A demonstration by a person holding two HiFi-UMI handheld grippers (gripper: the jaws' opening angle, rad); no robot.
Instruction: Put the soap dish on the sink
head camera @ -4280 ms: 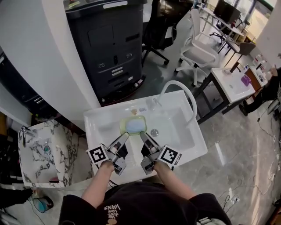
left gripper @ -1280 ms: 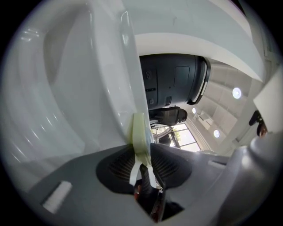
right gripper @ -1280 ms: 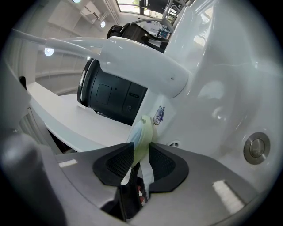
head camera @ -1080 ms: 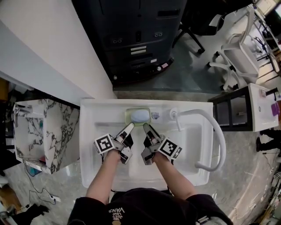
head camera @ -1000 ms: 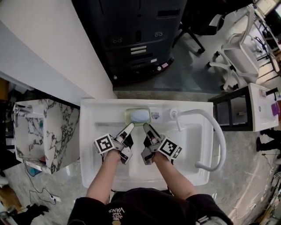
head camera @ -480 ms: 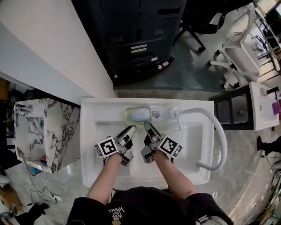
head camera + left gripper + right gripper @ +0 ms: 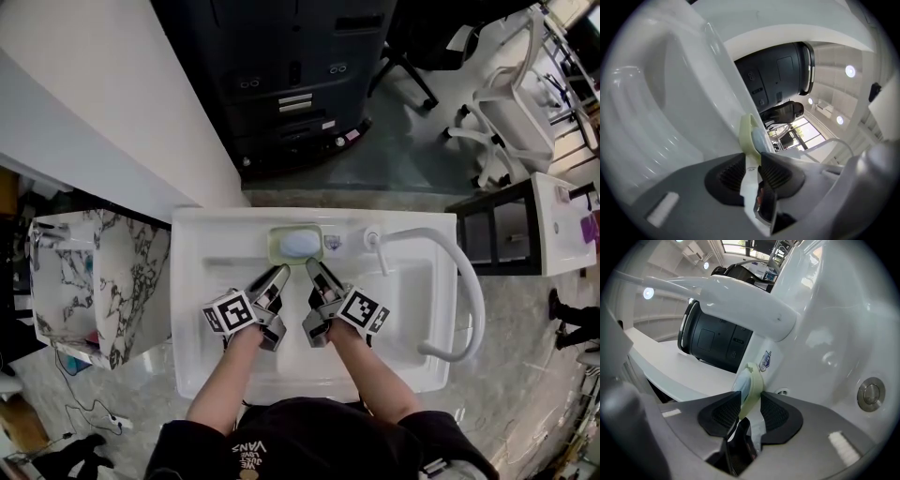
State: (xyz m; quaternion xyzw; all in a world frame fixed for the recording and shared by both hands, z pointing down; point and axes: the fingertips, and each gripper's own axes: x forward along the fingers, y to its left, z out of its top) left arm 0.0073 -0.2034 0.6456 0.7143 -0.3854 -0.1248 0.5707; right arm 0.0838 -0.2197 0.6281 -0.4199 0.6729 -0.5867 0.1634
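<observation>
The pale green soap dish (image 7: 295, 245) with a light blue soap bar in it rests on the back ledge of the white sink (image 7: 208, 246). Both grippers reach over the basin to the dish's near edge. My left gripper (image 7: 281, 274) has the dish's left front rim (image 7: 750, 133) between its pads, and its jaws are closing on it. My right gripper (image 7: 312, 270) has the right front rim (image 7: 751, 379) between its pads; its jaws are opening a little, with no gap showing.
A white curved faucet (image 7: 461, 286) arches over the basin's right side, its base just right of the dish. The drain (image 7: 870, 393) lies in the basin floor. A black printer (image 7: 281, 75) stands behind the sink, a marbled basin (image 7: 103, 281) to the left.
The dish stays on the back ledge. My left gripper has rolled slightly, its marker cube shifting a bit toward me. The right gripper has kept still.
</observation>
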